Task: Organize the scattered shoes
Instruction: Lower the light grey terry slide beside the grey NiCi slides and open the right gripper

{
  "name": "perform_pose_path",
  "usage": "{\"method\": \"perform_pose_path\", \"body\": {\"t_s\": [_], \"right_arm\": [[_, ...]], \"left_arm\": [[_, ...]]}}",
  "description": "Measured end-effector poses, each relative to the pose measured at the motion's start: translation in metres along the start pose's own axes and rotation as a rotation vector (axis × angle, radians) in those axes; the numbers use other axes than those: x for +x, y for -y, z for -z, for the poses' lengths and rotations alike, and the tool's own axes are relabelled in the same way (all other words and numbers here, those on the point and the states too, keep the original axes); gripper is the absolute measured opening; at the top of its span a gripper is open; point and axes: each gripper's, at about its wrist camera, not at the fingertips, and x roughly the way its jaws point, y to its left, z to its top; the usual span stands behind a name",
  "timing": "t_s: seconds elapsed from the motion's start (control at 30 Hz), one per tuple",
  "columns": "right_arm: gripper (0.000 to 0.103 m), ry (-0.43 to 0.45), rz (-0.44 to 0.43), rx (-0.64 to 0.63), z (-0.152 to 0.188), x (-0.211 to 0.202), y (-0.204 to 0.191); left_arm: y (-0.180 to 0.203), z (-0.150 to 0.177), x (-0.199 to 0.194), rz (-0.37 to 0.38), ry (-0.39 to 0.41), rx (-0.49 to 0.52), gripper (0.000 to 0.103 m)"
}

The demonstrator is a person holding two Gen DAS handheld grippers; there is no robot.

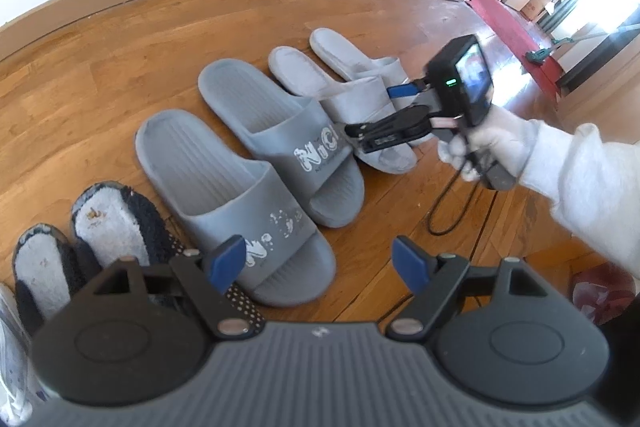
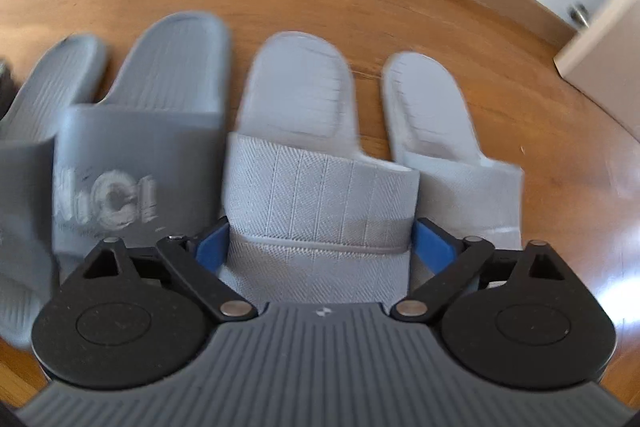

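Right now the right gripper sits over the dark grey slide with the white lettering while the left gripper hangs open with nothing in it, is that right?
Not quite: the right gripper straddles the light grey fabric slipper, as the right wrist view shows; the lettered dark grey slide lies beside it. The left gripper does hang open with nothing in it.

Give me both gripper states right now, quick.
Left gripper: open, holding nothing, above the floor beside a dark grey slide.
Right gripper: open, straddling the light grey slipper, not clamped.
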Motion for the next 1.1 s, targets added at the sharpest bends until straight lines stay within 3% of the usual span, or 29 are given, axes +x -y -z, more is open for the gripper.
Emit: {"method": "perform_pose_path", "body": {"t_s": [0.13, 0.2, 0.33, 0.4, 0.6, 0.73, 0.93, 1.1], "right_arm": [[0.103, 0.123, -0.119, 0.231, -0.004, -0.038, 0.046], [0.103, 0.164, -0.1, 0.326, -0.007, -0.043, 0.069], [0.103, 0.136, -0.112, 0.547, -0.005, -0.012, 0.12], [0.103, 0.089, -0.143, 0.553, -0.002, 0.006, 0.125], [0.101, 0.068, -0.11, 0.504, -0.007, -0.007, 0.105], [0.102, 0.122, -0.093, 0.545, -0.011, -0.041, 0.087], [0.102, 0.144, -0.224, 0.492, -0.031, -0.083, 0.024], [0.102, 0.102, -0.311, 0.394, -0.055, -0.095, -0.031]], "left_arm": [[-0.003, -0.008, -0.006, -0.049, 0.009, -0.049, 0.094], [-0.002, -0.01, -0.005, -0.083, -0.007, -0.053, 0.095], [0.0, -0.011, -0.003, -0.156, -0.035, -0.035, 0.095], [-0.001, -0.011, 0.0, -0.235, -0.063, -0.036, 0.095], [-0.007, -0.014, -0.005, -0.378, -0.09, -0.066, 0.095], [-0.007, -0.016, -0.012, -0.411, -0.07, -0.094, 0.1], [-0.014, -0.009, -0.013, -0.465, -0.076, -0.141, 0.1], [-0.022, -0.005, -0.022, -0.487, -0.068, -0.182, 0.1]]}}
